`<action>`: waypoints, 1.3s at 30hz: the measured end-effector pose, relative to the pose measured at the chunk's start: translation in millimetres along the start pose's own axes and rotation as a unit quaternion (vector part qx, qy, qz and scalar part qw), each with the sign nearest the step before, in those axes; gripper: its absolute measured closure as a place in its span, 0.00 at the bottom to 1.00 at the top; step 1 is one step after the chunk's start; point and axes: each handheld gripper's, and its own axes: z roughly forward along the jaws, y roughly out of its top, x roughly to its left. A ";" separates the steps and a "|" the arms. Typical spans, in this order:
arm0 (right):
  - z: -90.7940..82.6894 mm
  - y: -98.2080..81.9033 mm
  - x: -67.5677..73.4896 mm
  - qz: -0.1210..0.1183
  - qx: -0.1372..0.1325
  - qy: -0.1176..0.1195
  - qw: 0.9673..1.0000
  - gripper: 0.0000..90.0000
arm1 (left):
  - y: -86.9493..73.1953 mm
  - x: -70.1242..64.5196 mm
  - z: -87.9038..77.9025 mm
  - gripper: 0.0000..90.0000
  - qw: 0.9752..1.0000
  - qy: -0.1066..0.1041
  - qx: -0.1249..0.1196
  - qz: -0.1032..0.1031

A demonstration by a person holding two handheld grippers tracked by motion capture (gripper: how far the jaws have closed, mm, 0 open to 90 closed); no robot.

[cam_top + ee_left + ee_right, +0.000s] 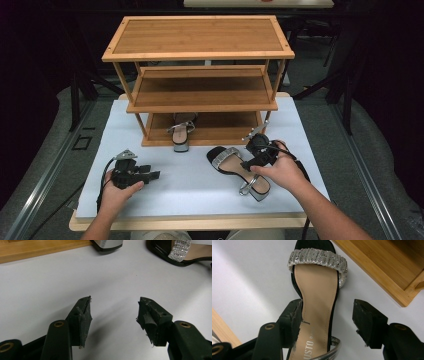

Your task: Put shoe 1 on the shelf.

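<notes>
A black sandal (231, 166) with a silver glitter strap and block heel lies on the white table, toe pointing left. My right gripper (246, 162) hovers over its middle, held by a hand. In the right gripper view the right gripper (327, 315) is open, with its jaws standing either side of the sandal's (318, 290) tan insole. The matching sandal (181, 134) sits on the bottom shelf of the wooden rack (200, 50), heel sticking out over the front edge. My left gripper (152, 174) rests open on the table at the left, with bare table between its jaws (113, 315).
The three-tier bamboo rack stands at the table's far side; its upper two shelves are bare. In the left gripper view the rack's base (37, 250), the shelved sandal's heel (108, 243) and the loose sandal (180, 252) lie ahead. White table surface (190, 192) stretches between the hands.
</notes>
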 end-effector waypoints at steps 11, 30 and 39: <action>19.5 3.1 12.9 -0.024 0.065 0.009 0.998 0.40 | 1.5 -0.1 0.9 0.48 1.000 -0.002 0.000 0.001; 45.7 2.7 11.1 -0.030 0.130 0.010 0.991 0.36 | 2.1 0.9 3.4 0.48 1.000 -0.007 0.002 -0.001; 54.5 8.5 7.7 -0.001 0.162 0.017 0.987 0.40 | 1.4 0.8 0.2 0.48 1.000 -0.006 -0.004 -0.002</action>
